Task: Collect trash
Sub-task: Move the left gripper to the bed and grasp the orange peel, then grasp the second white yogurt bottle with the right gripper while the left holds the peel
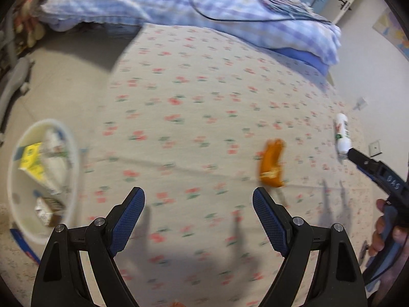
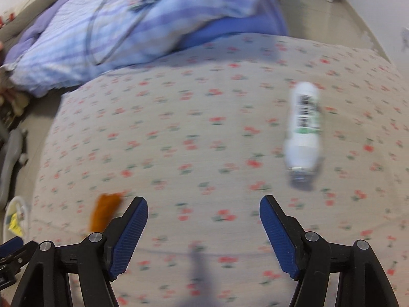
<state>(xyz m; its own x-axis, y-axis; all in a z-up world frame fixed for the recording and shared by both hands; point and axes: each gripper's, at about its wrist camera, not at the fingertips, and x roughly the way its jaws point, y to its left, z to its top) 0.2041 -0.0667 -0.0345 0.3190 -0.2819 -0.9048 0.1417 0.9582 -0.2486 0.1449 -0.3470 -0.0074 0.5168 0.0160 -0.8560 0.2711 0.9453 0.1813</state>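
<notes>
An orange wrapper [image 1: 272, 163] lies on the flowered bed sheet [image 1: 199, 102], ahead and right of my left gripper [image 1: 198, 198], which hangs open and empty above the sheet. A white plastic bottle [image 2: 304, 130] with a barcode label lies on its side on the sheet, ahead and right of my right gripper [image 2: 204, 206], whose jaws are open with nothing between them. The same bottle [image 1: 342, 134] shows at the right edge of the left wrist view, by the tip of the other gripper. The wrapper [image 2: 104, 212] sits just left of my right gripper's left finger.
A white bin [image 1: 42, 179] holding a yellow carton and other packaging stands on the floor left of the bed. A rumpled blue checked quilt [image 1: 179, 2] with a dark cable across it covers the far end of the bed. A hand [image 1: 383, 232] grips the other tool at right.
</notes>
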